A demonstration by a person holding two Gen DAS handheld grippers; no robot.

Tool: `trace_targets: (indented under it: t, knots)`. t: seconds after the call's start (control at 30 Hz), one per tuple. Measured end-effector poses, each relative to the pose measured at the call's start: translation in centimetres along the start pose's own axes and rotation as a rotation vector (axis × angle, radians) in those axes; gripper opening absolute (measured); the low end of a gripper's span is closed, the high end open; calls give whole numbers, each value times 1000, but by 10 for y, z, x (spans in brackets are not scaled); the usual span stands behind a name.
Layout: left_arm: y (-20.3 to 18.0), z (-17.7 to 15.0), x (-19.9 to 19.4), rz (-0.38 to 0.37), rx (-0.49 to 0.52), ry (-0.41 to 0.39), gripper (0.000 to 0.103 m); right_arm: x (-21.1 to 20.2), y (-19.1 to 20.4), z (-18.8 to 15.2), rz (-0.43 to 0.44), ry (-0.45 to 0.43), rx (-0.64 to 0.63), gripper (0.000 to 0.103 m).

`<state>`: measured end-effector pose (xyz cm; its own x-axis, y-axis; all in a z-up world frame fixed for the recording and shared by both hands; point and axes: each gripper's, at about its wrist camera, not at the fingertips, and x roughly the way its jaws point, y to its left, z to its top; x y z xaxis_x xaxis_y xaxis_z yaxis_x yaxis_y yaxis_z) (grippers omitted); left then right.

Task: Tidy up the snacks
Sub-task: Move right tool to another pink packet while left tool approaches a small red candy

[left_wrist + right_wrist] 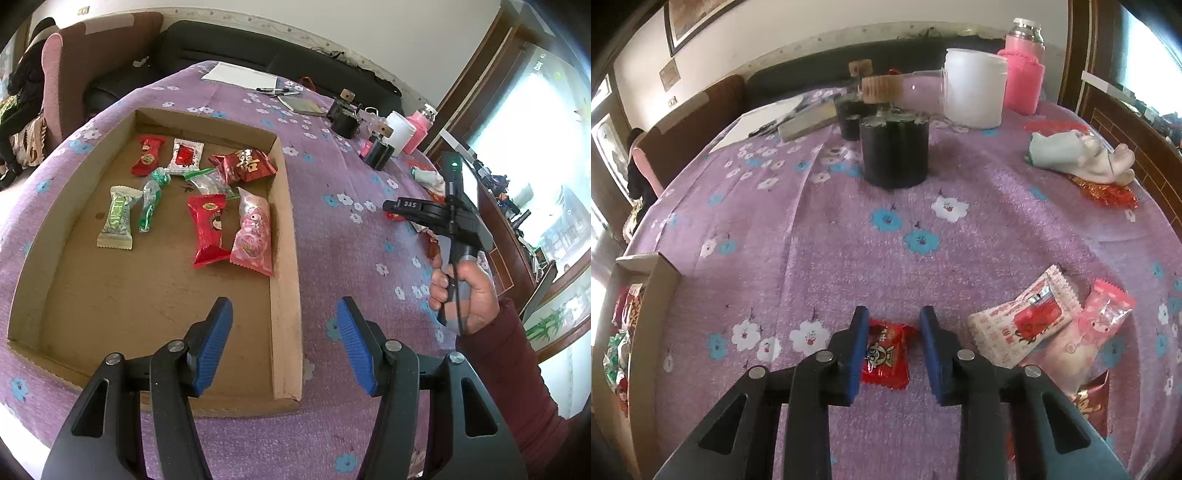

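Jaws of the right gripper (894, 345) straddle a red candy (886, 356) without pinching yet, so squaring on its middle seems wise, while the left gripper (284, 332) gapes empty.

right gripper (894, 325): its left pad covers the left edge of the red candy (888, 363); whether either pad presses the wrapper cannot be told.
pink snack (1082, 332): partly under the white snack (1027, 321).
red packet (1089, 406): mostly hidden behind the right finger; print unreadable.
cardboard tray (646, 266): cut off at the left edge in the right wrist view; the wrappers in it show only in slivers.
wrappers by the right hand (461, 291): red scraps hidden behind the held tool in the left wrist view.
person (26, 74): at the left edge, cut off and dark.
window (535, 147): washed out by glare.
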<state>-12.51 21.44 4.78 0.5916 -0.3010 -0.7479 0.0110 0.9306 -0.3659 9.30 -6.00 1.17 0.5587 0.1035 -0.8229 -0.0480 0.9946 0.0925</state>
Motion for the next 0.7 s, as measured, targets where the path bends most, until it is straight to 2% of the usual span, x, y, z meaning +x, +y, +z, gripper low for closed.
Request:
trace_targets:
  t: [0.07,0.2,0.23,0.3,0.33,0.4,0.43,0.5,0.6,0.7]
  knots:
    - [-1,0,2,-3,-3,3,58,-4,0,-5,62,16,8,25]
    - [-5,-1,6,-14,8,15,58,-22,12,-27,195,62,-59,25]
    - [-6,-1,7,-17,12,18,58,-26,16,-33,259,92,-82,28]
    - [-8,-1,7,-25,18,19,58,-39,15,-41,417,132,-86,26]
    - [-9,-1,8,-26,20,19,58,-48,10,-42,433,111,-78,29]
    - [-10,-2,8,-30,22,21,58,-74,-15,-36,406,9,-24,41]
    - [-11,-2,9,-33,23,23,58,-86,-33,-30,350,-54,21,47]
    - [-14,-3,9,-39,30,24,58,-100,-62,-22,248,-124,87,49]
    - [-21,-4,10,-49,48,27,58,-103,-94,-17,194,-132,166,49]
    - [-31,-5,11,-55,76,34,58,-93,-106,-16,141,-120,188,49]
